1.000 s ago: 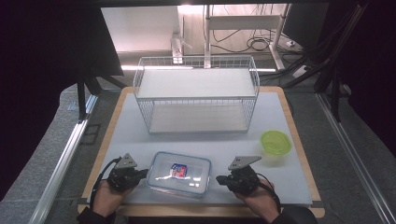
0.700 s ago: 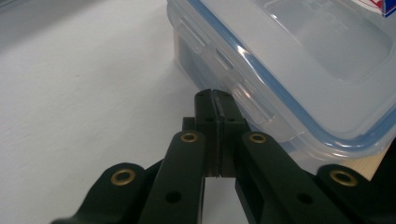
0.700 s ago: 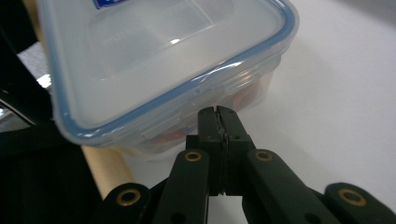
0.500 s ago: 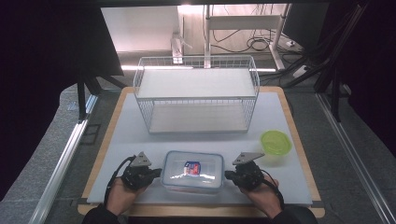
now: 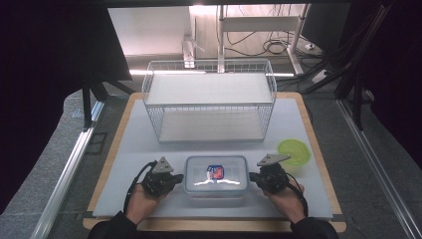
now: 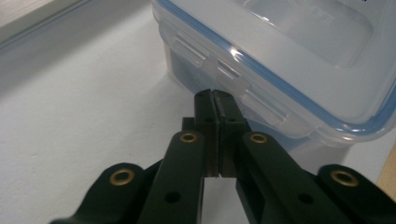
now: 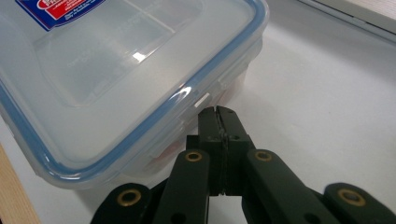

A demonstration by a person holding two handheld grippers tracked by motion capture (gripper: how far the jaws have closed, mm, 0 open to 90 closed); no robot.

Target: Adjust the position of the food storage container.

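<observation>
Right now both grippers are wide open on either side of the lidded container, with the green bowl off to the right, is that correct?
Not quite: both grippers are shut, not open. The left gripper view shows the left gripper with jaws pressed together at the container side latch, and the right gripper view shows the right gripper the same. The green bowl is indeed to the right.

A white table [image 5: 124, 164] with a wooden edge stands on a grey floor [image 5: 45, 164]. Metal rails [image 5: 64, 169] run along both sides. Behind it the room is dark, with black cables [image 5: 278, 47] and a bright light [image 5: 204, 10] at the back.
</observation>
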